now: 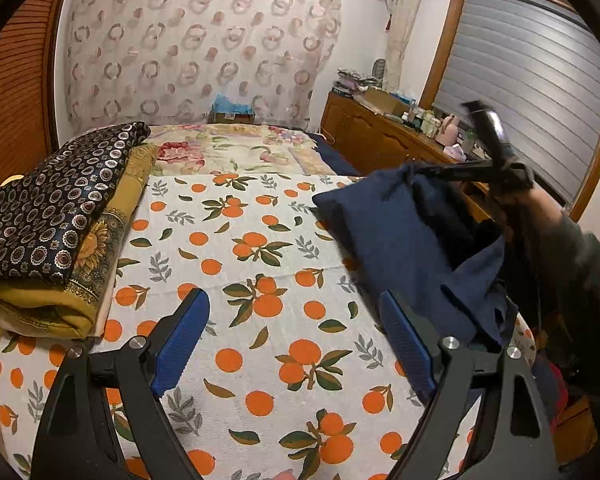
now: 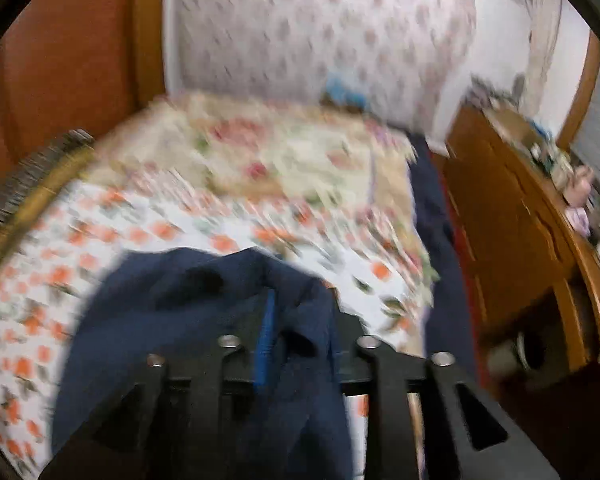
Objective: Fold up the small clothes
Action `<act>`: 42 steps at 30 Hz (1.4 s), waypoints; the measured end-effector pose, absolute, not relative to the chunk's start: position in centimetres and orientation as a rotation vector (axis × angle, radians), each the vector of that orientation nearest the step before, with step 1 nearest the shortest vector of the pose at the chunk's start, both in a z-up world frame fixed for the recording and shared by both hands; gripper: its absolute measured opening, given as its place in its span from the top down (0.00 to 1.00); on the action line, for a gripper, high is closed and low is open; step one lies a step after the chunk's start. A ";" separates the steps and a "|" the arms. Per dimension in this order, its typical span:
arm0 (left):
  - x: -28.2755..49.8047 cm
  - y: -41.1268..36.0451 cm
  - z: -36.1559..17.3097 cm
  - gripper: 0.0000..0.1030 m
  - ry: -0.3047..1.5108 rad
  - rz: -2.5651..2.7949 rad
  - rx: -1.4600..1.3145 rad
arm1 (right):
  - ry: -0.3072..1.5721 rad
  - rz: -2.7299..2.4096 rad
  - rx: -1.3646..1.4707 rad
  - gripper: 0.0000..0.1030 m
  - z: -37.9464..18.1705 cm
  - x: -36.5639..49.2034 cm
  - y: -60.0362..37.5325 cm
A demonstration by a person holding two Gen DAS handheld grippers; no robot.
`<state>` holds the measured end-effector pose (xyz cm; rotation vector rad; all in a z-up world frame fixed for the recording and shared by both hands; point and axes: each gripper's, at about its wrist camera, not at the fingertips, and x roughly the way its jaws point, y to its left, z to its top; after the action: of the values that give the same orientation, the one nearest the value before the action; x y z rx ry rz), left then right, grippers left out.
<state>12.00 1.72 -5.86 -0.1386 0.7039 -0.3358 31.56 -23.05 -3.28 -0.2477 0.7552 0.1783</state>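
Observation:
A dark navy garment [image 1: 396,240] hangs bunched over the right side of the orange-print bed cover [image 1: 240,240]. My right gripper [image 1: 414,173] is shut on its upper edge and holds it up off the bed. The right wrist view is blurred. There the navy garment [image 2: 160,320] drapes over and between the narrow-set fingers of the right gripper [image 2: 300,312], and one blue pad [image 2: 266,320] shows. My left gripper [image 1: 296,320] is low over the bed cover, open wide, with nothing between its blue pads [image 1: 180,336]. The garment's lower fold hangs just behind its right finger.
A stack of folded fabrics [image 1: 52,220], dark patterned over yellow, lies at the bed's left edge. A floral blanket [image 1: 236,148] covers the far end. A wooden dresser [image 1: 380,136] crowded with small items runs along the right wall. A person's dark sleeve [image 1: 572,264] is at the right.

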 end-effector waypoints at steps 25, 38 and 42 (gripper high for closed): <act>11.4 -1.6 -6.6 0.15 0.720 -0.374 -0.097 | 0.751 0.470 -0.282 0.60 -12.4 16.4 -18.7; 12.0 -5.9 -8.2 0.15 0.772 -0.448 -0.056 | 0.599 0.344 -0.060 0.92 -8.7 7.4 -28.9; 12.0 -7.0 -8.0 0.15 0.770 -0.465 -0.046 | 0.631 0.260 -0.044 0.92 -9.9 5.5 -31.9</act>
<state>11.96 -7.04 -8.04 -0.0462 0.7700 -0.4652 5.53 -31.87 -9.95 -0.0438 0.6305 0.2602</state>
